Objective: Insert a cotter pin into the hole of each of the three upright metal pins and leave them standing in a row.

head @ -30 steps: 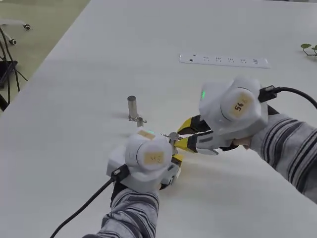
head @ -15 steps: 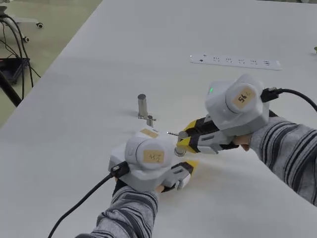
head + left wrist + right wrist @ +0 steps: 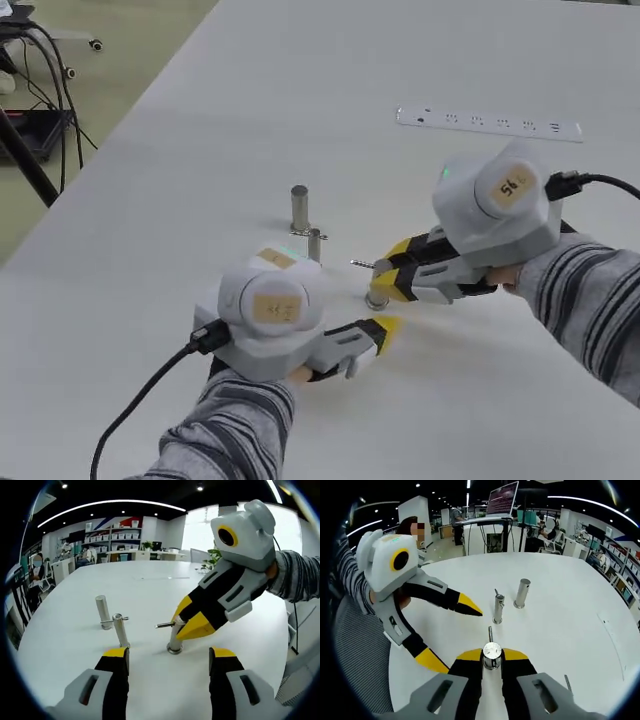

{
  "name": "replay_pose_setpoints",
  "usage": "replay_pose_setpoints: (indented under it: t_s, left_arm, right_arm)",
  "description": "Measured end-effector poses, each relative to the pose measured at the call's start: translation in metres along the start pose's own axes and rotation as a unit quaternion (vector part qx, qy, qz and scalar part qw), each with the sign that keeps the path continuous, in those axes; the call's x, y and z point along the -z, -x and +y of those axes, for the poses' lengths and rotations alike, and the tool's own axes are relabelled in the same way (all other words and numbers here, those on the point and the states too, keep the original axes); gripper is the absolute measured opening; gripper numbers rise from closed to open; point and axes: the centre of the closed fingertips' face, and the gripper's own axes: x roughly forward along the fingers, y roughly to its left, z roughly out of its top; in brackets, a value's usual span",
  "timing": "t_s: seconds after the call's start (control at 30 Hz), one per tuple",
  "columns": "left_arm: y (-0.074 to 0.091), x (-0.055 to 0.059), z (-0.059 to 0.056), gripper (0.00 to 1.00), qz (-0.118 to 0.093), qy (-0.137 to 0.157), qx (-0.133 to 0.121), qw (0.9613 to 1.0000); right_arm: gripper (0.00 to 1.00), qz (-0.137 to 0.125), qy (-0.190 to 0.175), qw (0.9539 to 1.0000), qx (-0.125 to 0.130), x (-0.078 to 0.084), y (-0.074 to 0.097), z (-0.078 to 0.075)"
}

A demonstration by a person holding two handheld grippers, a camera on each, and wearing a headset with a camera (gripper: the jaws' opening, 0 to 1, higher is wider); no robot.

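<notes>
While my right hand-held gripper pinches the upright metal pin on the desk, its cotter pin juts level, away from those jaws; my left hand-held gripper waits spread just beside.

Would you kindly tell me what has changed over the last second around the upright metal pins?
The left gripper has drawn back from the nearest upright steel pin toward the person, jaws open. The right gripper stays shut on that pin's top, with the thin metal cotter pin through it. The two farther steel pins stand as before.
</notes>
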Motion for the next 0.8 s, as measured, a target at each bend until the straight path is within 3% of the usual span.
replay_pose_setpoints:
  t_s: [0.4, 0.8]
  left_arm:
    - [0.02, -0.012, 0.028, 0.74, -0.018, -0.017, -0.024, 0.9994]
    - [0.026, -0.017, 0.034, 0.81, -0.026, -0.034, -0.014, 0.999]
  right_arm:
    - [0.08, 0.009, -0.001, 0.9999, 0.006, -0.001, 0.004, -0.02]
    - [0.08, 0.016, 0.013, 0.9997, -0.012, 0.0, 0.0, -0.029]
